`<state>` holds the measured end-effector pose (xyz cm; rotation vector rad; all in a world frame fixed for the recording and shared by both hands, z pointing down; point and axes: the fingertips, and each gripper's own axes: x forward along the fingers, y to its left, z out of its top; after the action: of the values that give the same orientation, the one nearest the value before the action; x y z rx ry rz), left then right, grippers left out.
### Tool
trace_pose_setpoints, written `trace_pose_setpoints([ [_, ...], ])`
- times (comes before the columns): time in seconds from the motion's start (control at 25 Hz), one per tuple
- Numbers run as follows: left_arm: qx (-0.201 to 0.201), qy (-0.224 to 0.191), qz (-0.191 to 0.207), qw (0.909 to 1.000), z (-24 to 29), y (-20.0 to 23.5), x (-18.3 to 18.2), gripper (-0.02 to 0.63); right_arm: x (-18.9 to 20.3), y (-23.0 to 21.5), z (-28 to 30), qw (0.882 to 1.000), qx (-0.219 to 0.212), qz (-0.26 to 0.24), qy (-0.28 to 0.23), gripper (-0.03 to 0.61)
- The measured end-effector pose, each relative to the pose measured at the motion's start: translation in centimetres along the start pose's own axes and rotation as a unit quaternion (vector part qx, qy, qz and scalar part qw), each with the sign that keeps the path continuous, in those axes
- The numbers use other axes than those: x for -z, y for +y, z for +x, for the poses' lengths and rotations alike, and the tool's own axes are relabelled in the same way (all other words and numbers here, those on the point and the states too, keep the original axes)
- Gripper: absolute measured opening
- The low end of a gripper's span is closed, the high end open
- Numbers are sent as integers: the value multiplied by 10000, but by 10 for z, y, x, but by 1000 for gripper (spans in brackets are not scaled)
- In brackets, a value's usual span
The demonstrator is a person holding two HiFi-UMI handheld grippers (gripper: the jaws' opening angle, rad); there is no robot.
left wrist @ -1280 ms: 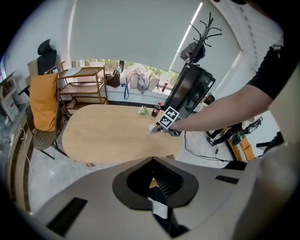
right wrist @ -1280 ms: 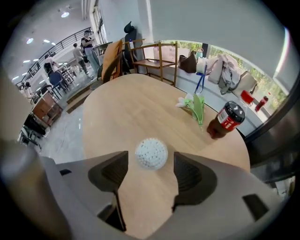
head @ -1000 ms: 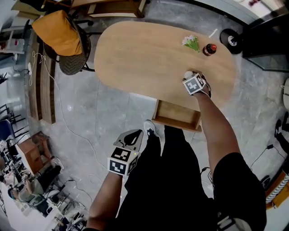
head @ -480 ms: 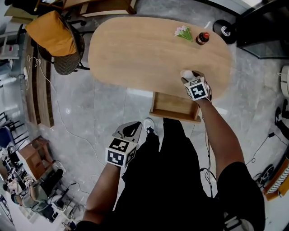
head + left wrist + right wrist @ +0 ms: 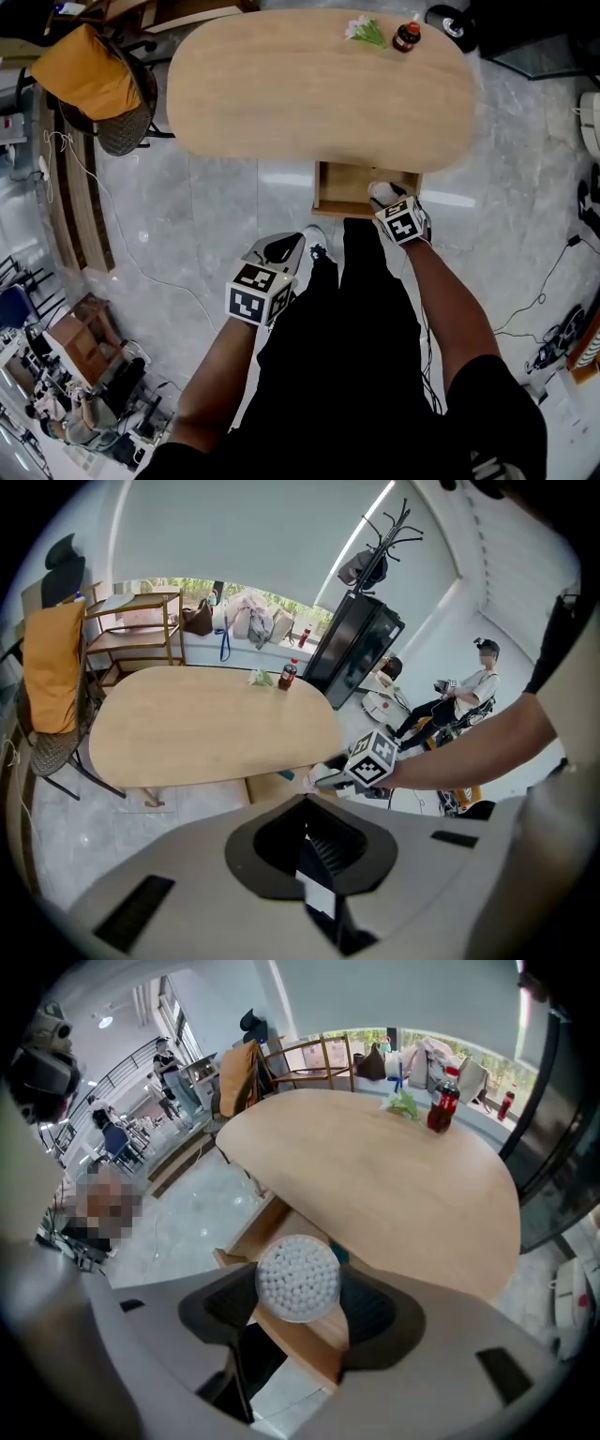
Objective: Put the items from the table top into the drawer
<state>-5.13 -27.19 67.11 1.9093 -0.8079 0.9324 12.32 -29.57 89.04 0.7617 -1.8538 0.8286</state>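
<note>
My right gripper is shut on a round clear container of cotton swabs, its white top facing the camera. It hangs over the open wooden drawer under the near edge of the oval table. Something teal lies in the drawer. A dark cola bottle and a small bunch of flowers stand at the table's far right end. My left gripper is low beside my legs, off the table, jaws shut and empty.
A chair draped with an orange cloth stands left of the table. A black round base sits on the floor beyond the bottle. Cables run over the grey floor on both sides. People sit in the background.
My right gripper has carried the swab container off the table's near edge and back over the open drawer. The left gripper has shifted only a little.
</note>
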Motion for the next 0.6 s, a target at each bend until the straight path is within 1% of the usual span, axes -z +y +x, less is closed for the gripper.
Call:
trace_pose_setpoints([
  [0.16,-42,120,49,9999,-2,3,23,0,21,13,43,9995,29,-177,270,264],
  [0.36,-194,207,-164,9995,-14,11,50,0,31,7,92,9978,195,-361,514,264],
  [0.6,-375,283,-397,9981,-30,26,75,0,31,1,132,9925,573,-892,617,264],
])
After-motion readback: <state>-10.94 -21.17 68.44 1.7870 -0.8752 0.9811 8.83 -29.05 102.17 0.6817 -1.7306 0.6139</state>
